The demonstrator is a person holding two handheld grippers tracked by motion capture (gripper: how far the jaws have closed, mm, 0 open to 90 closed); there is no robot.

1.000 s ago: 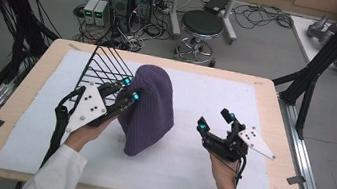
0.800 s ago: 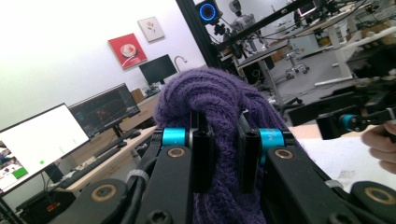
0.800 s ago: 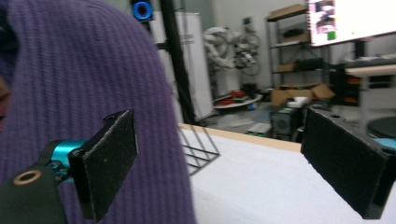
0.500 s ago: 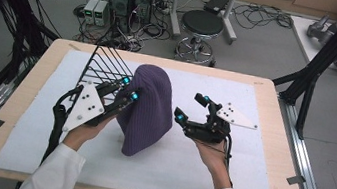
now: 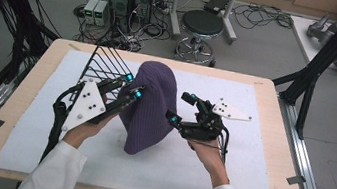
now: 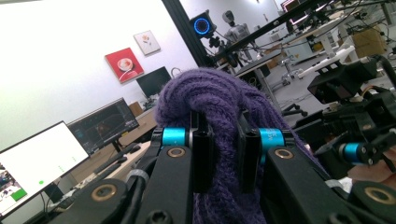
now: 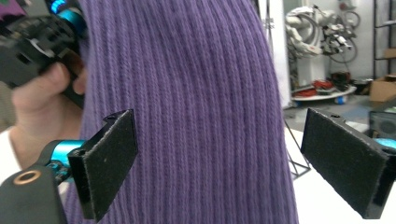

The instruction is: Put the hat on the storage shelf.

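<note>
Two grippers meet the purple knit beanie [image 5: 151, 106]: left gripper [image 5: 133, 85] pinches its fabric, right gripper [image 5: 180, 108] spread wide beside it

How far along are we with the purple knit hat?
Done: the left hand-held gripper is shut on a bunched fold of the purple hat, holding it up off the white mat. In hand: the right hand-held gripper faces the hat, jaws open. Left: closing that second grip.
</note>
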